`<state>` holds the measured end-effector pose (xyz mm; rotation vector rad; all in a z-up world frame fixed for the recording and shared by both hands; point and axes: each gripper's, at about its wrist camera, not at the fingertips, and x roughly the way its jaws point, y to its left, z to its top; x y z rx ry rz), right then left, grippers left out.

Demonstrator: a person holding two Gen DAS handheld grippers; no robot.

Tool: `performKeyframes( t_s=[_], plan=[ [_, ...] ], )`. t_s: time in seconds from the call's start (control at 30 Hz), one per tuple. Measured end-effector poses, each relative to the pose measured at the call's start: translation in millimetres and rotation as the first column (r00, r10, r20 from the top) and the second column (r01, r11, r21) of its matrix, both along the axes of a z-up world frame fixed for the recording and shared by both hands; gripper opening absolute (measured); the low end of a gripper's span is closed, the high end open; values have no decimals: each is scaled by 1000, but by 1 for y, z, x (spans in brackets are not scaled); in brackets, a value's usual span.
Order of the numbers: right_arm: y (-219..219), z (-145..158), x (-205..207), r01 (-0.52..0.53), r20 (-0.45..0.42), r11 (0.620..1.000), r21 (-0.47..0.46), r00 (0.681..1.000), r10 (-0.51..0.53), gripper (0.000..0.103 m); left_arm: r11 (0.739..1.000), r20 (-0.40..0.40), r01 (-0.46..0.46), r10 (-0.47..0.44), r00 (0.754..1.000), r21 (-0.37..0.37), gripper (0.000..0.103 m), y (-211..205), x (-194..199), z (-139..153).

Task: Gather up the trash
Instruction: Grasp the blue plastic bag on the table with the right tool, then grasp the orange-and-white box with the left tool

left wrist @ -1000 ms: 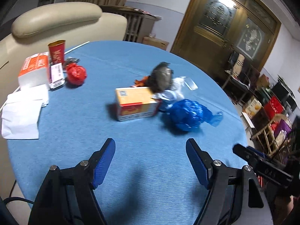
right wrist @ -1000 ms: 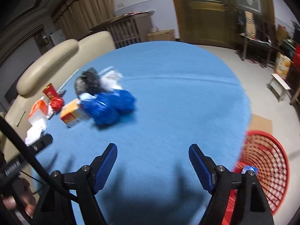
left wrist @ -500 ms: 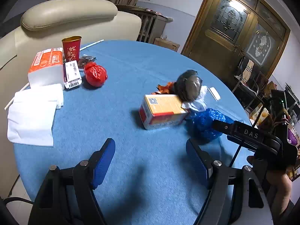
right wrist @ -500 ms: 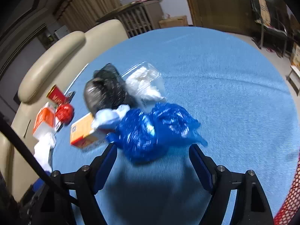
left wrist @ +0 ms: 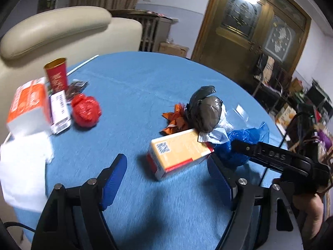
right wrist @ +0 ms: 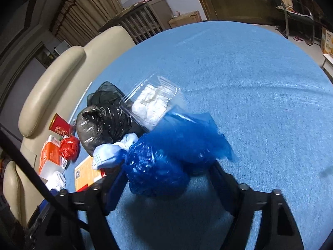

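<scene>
Trash is what you have closed in on: the crumpled blue plastic bag (right wrist: 166,164), well ahead of your right tool (right wrist: 166,185) a second ago, now sits between its jaws, which are closing, pads seemingly not yet pressing. It lies on the blue counter (right wrist: 260,95) against the orange carton (left wrist: 179,152) and black bag (left wrist: 205,112). Your left tool (left wrist: 166,177) is spread and empty, nearer the carton than before.

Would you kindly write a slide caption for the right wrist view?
Right gripper closing around a blue bag on the blue table, beside a black bag and clear box.
</scene>
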<state>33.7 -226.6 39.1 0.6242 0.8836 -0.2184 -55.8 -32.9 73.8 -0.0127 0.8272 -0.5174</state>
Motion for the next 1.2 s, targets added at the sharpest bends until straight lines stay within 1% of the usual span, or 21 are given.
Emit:
performKeyframes(
  t_s=[0.1, 0.13, 0.17, 0.3, 0.33, 0.4, 0.43, 0.47, 0.6, 0.73, 0.87, 0.93, 1.03, 1.07, 1.1, 1.13, 1.17, 1.2],
  plan=[
    [-4, 3, -1, -13, 21, 1000, -4, 1000, 13, 63, 999, 1, 31, -31, 1000, 21, 80, -11, 9, -3],
    [-4, 5, -2, -17, 27, 1000, -14, 999, 17, 59, 999, -3, 40, -40, 999, 27, 80, -15, 11, -5],
    [-5, 6, -3, -23, 34, 1000, -20, 999, 24, 50, 998, -5, 47, -47, 999, 30, 80, -17, 13, -6],
    [-9, 6, -7, -34, 35, 999, -15, 999, 35, 50, 995, -16, 75, -75, 997, 65, 80, -29, 18, -14],
    [-9, 5, -10, -45, 27, 999, -3, 999, 45, 55, 994, -20, 82, -81, 997, 68, 80, -31, 19, -15],
    [-11, 4, -12, -47, 19, 998, 30, 999, 47, 68, 993, -25, 90, -88, 996, 78, 80, -33, 20, -19],
    [-13, 5, -15, -39, 20, 998, 38, 999, 39, 80, 992, -26, 93, -91, 996, 85, 80, -35, 20, -20],
    [-15, 6, -19, -26, 28, 998, 49, 999, 25, 82, 991, -29, 101, -99, 995, 89, 81, -36, 21, -22],
    [-21, 7, -29, 15, 22, 999, 42, 1000, -16, 82, 987, -46, 111, -106, 993, 116, 81, -43, 25, -30],
    [-27, 3, -22, 45, 19, 998, 51, 999, -46, 84, 987, -61, 115, -108, 992, 116, 81, -43, 25, -35],
    [-26, 2, -9, 48, 29, 996, 75, 998, -50, 85, 988, -69, 116, -110, 992, 99, 81, -40, 29, -38],
    [-26, 0, -2, 54, 25, 996, 71, 998, -56, 85, 988, -75, 120, -114, 991, 92, 81, -39, 30, -40],
    [-25, -6, 7, 36, 30, 997, 73, 999, -39, 84, 989, -61, 132, -127, 990, 73, 80, -37, 29, -42],
    [-25, -7, 9, 35, 30, 997, 64, 999, -37, 76, 988, -59, 140, -136, 989, 71, 76, -37, 27, -43],
    [-26, -8, 9, 32, 37, 998, 60, 999, -35, 72, 987, -61, 145, -140, 988, 73, 66, -35, 27, -45],
    [-26, -7, 8, 28, 46, 998, 62, 998, -31, 68, 986, -65, 150, -146, 987, 77, 60, -37, 27, -46],
    [-26, -5, 6, 25, 54, 998, 55, 998, -28, 64, 986, -66, 150, -145, 987, 78, 60, -37, 27, -47],
    [-25, -3, 5, 22, 58, 999, 42, 998, -24, 63, 986, -65, 148, -144, 987, 75, 59, -37, 26, -47]
  ],
)
